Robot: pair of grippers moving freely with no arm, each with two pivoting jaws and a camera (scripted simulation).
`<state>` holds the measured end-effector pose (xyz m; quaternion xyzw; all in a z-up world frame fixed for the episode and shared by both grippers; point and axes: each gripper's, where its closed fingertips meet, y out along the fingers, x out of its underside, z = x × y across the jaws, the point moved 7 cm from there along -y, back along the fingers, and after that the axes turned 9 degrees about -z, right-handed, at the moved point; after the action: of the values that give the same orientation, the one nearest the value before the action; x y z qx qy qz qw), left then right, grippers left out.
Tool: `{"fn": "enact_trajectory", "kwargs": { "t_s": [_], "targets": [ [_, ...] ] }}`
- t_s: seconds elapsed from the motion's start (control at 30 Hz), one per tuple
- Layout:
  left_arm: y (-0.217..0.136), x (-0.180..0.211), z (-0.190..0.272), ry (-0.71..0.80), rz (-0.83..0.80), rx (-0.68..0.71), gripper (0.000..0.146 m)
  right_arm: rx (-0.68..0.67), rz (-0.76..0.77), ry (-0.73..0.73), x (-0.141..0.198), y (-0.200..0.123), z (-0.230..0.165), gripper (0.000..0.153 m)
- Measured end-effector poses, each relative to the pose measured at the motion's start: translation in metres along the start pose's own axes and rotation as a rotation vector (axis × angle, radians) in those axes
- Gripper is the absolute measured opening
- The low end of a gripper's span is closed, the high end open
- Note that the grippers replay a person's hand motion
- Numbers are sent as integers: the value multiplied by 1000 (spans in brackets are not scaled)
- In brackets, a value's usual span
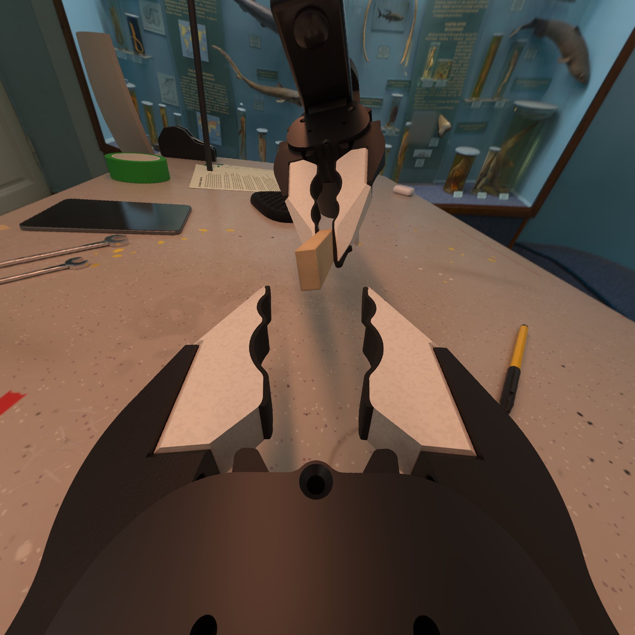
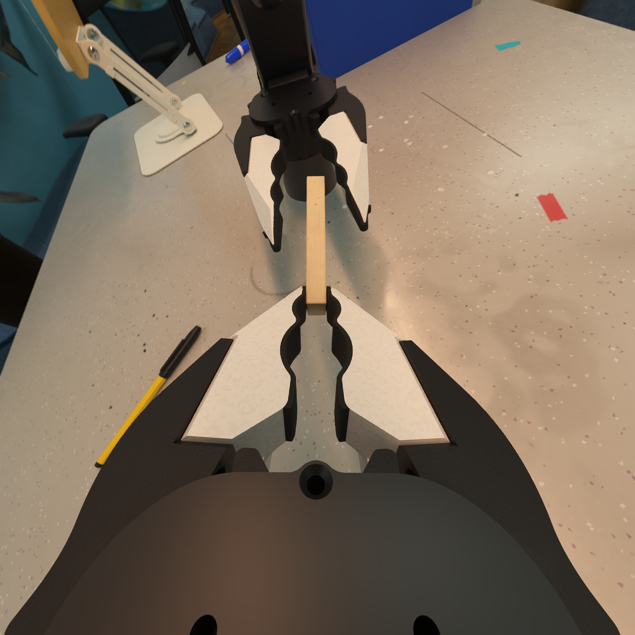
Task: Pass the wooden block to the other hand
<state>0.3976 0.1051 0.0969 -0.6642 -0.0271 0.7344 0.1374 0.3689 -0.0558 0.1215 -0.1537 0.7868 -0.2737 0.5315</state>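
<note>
The wooden block [image 2: 315, 240] is a long pale bar. My right gripper [image 2: 316, 292] is shut on its near end and holds it above the table, its far end pointing between the fingers of my left gripper [image 2: 319, 237]. In the left wrist view the block [image 1: 312, 263] sticks out of the right gripper [image 1: 326, 247] toward me, just beyond my open left gripper [image 1: 316, 292]. The block's end is a little short of my left fingertips [image 1: 264, 299] and not touching them.
On the speckled table [image 1: 446, 309] lie a yellow and black pen [image 1: 513, 367], two wrenches [image 1: 65, 251], a dark tablet [image 1: 106, 216], a green tape roll [image 1: 137, 166], a printed sheet [image 1: 233, 178] and a white stand [image 2: 178, 134]. A red tape mark [image 2: 551, 206] is on the right.
</note>
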Motion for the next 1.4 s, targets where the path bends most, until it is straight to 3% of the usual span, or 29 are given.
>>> {"fn": "enact_trajectory", "kwargs": {
  "t_s": [0.2,0.37,0.73,1.0,1.4],
  "targets": [
    [-12,2,-16,-58,3,16,61,6,24,29,-13,2,12,10],
    [-22,1,-20,13,-37,-75,65,40,57,-44,-23,-13,6,10],
    [-1,11,-12,166,-187,-193,35,208,106,-27,-8,-60,3,10],
    [10,19,-5,183,-243,-210,30,249,128,-12,8,-58,0,10],
    [2,16,-8,219,-219,-191,25,283,9,-76,-7,-49,8,10]
  ]
}}
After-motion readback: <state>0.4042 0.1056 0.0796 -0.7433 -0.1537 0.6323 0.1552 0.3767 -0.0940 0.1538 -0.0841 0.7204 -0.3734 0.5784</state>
